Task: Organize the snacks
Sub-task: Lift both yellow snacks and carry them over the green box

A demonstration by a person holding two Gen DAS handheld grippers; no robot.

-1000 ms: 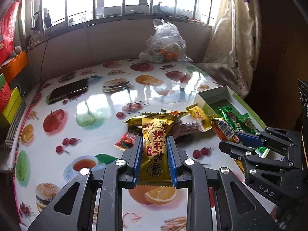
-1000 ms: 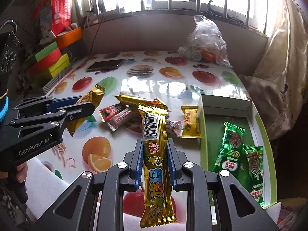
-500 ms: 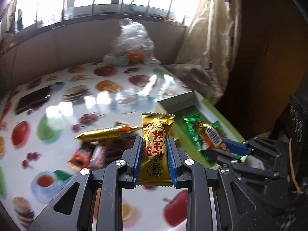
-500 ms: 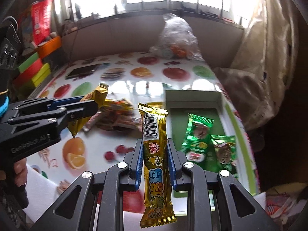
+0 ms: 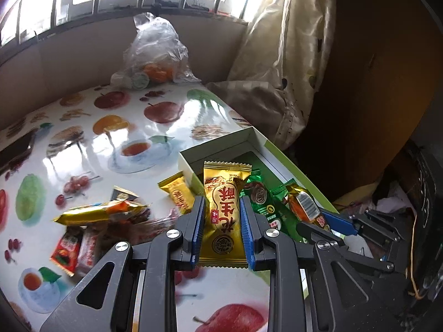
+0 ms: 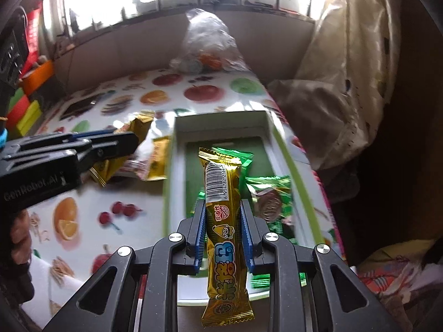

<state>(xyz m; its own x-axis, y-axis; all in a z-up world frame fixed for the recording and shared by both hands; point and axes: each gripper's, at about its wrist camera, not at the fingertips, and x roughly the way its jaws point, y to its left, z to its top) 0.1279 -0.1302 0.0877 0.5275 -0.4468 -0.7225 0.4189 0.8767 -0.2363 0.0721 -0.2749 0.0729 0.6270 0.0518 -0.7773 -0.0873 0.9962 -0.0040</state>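
Observation:
My left gripper (image 5: 223, 215) is shut on a gold peanut-candy packet (image 5: 224, 213), held above the near left edge of the white-and-green box (image 5: 221, 144). My right gripper (image 6: 223, 221) is shut on a long gold snack bar (image 6: 223, 221), held over the box (image 6: 221, 119), which has green packets (image 6: 272, 193) inside. The right gripper also shows in the left wrist view (image 5: 313, 215), low over the box with its bar (image 5: 303, 207). The left gripper shows in the right wrist view (image 6: 121, 144), left of the box. Loose snacks (image 5: 99, 213) lie on the fruit-print table (image 5: 110, 138).
A clear plastic bag with oranges (image 5: 155, 52) stands at the table's far edge under the window. A dark phone (image 5: 16, 149) lies at the left. A curtain (image 5: 279, 55) hangs right of the table. Coloured boxes (image 6: 25, 102) are stacked at the far left.
Both grippers have moved right with their snacks, from over the loose pile towards the box. The right gripper now hangs over the box interior; the left is at its near left edge.

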